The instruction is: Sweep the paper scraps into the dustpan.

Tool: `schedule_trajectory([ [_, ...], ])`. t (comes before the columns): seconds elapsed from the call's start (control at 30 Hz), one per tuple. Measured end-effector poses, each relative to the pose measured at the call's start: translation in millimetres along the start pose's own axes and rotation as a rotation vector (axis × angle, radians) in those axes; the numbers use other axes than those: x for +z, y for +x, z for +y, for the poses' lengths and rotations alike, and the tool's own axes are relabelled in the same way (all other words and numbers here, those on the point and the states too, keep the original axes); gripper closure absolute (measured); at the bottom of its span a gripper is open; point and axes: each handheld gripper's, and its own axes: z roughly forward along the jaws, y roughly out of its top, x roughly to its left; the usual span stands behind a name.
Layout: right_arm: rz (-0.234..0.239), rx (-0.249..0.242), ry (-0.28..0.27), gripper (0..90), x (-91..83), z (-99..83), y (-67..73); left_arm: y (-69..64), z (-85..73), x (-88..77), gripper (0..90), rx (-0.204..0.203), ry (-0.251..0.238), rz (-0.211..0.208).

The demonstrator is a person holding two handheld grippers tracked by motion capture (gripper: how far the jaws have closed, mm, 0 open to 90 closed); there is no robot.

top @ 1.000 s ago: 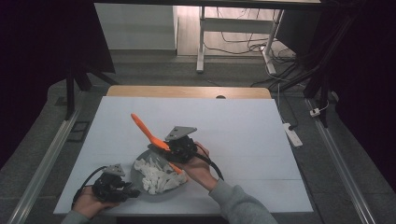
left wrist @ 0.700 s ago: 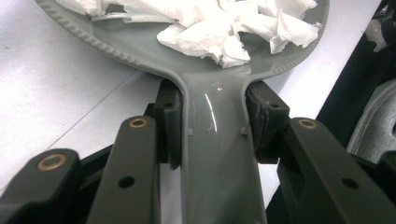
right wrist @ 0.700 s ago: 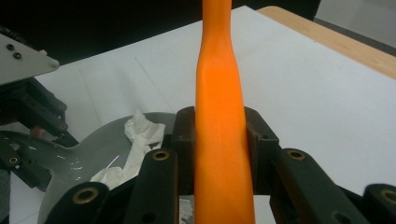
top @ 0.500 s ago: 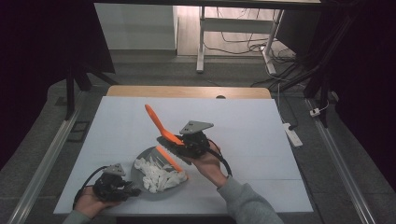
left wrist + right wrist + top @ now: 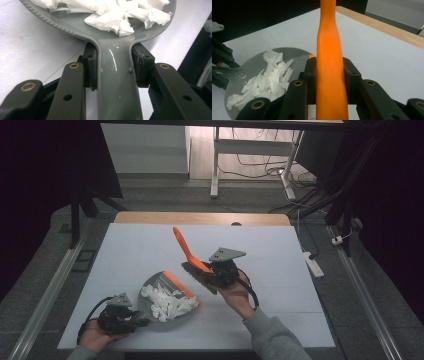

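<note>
Left gripper (image 5: 131, 319) holding grey dustpan (image 5: 152, 292) of white paper scraps (image 5: 167, 302), right gripper (image 5: 216, 272) gripping orange brush (image 5: 187, 251)

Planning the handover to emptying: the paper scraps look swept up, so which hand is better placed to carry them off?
Left. Its gripper is shut on the grey dustpan's handle, with the paper scraps inside. The right gripper only holds the orange brush, lifted clear.

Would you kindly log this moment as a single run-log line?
left gripper: shut on dustpan handle | right gripper: shut on orange brush, held beside dustpan | paper scraps: in dustpan | table: white
</note>
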Motion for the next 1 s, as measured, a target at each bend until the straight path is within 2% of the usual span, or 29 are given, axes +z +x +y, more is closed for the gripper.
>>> schedule_trajectory([
  [0.27,-0.012,0.012,-0.016,70.3,-15.0,-8.1,-11.7,0.4,0.1,-3.4,61.4,-0.013,-0.033,0.027],
  [0.6,-0.017,-0.004,-0.054,70.3,-43.1,-18.6,-21.1,0.3,0.5,-10.3,61.4,-0.042,-0.101,0.048],
  [0.87,-0.033,0.015,-0.076,70.2,-67.2,-28.3,-31.5,0.5,0.9,-13.5,61.4,-0.053,-0.134,0.066],
  [1.0,-0.036,0.027,-0.082,70.3,-76.7,-34.7,-37.0,1.3,0.7,-15.6,61.4,-0.072,-0.156,0.069],
])
